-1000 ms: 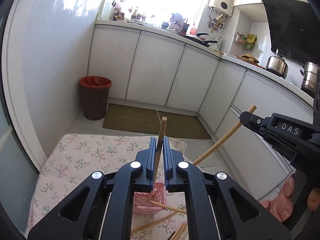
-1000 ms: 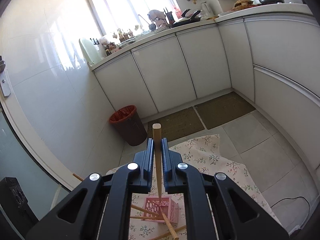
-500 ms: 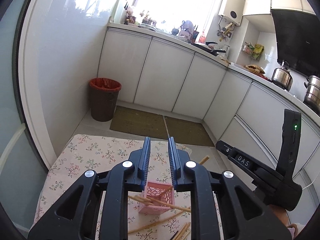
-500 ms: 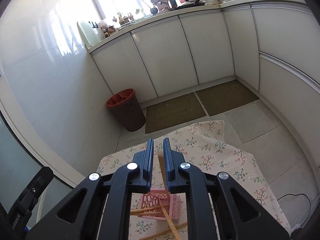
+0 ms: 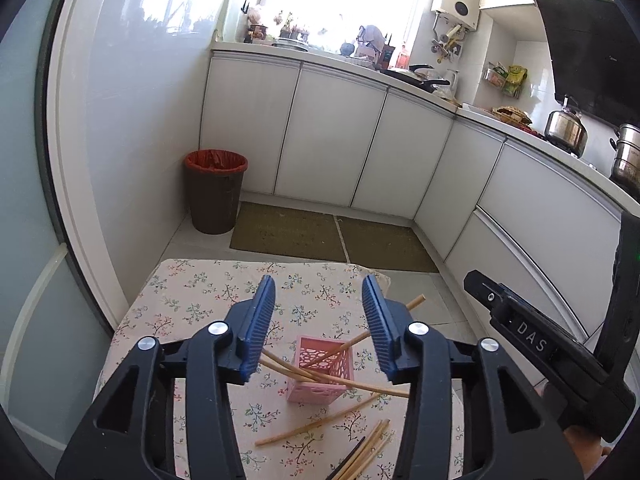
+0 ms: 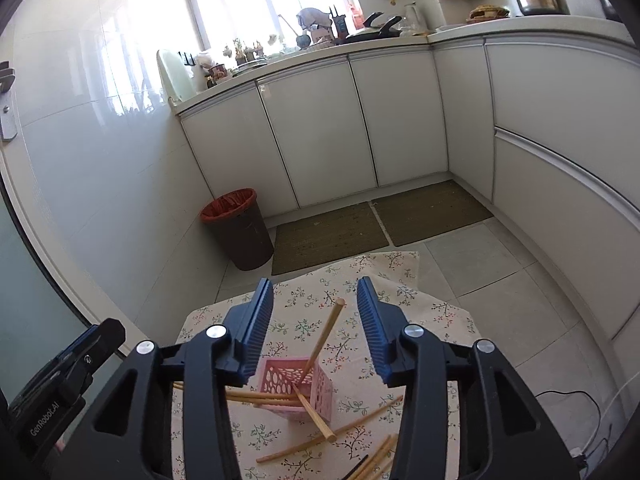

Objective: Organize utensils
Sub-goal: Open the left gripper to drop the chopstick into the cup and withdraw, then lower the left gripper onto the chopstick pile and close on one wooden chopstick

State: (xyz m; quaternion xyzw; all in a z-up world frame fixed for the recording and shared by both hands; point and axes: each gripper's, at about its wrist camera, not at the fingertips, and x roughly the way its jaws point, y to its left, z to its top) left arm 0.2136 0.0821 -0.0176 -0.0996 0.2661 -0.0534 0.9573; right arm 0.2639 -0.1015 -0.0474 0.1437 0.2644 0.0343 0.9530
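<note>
Pink basket (image 6: 298, 390) sits mid-table on the floral tablecloth (image 6: 420, 312), several chopsticks in or across it: one leaning chopstick (image 6: 322, 338) stands tilted out of the top, others lie across the rim and poke out sideways. Same basket in the left view (image 5: 322, 376), sticks crossing it. Loose chopsticks (image 6: 332, 438) lie on the cloth just in front of the basket, plus a bunch at the near edge (image 6: 376, 460) with one dark stick among them. Left gripper (image 5: 318, 320) jaws wide apart, nothing held, above the basket. Right gripper (image 6: 316, 322) jaws also wide apart, empty, over the basket. Judged step: between drops, both claws free, table sticks not yet collected. Next move likely needs a descent to one loose stick, jaws lined across its shaft, pinch near the middle; flat thin sticks on cloth could roll or slip. Room: kitchen, white cabinets (image 5: 332, 140), red-lined trash bin (image 5: 216, 192), floor mats (image 5: 288, 232), tiled floor, cluttered counter, kettle (image 5: 566, 128), bright window.
</note>
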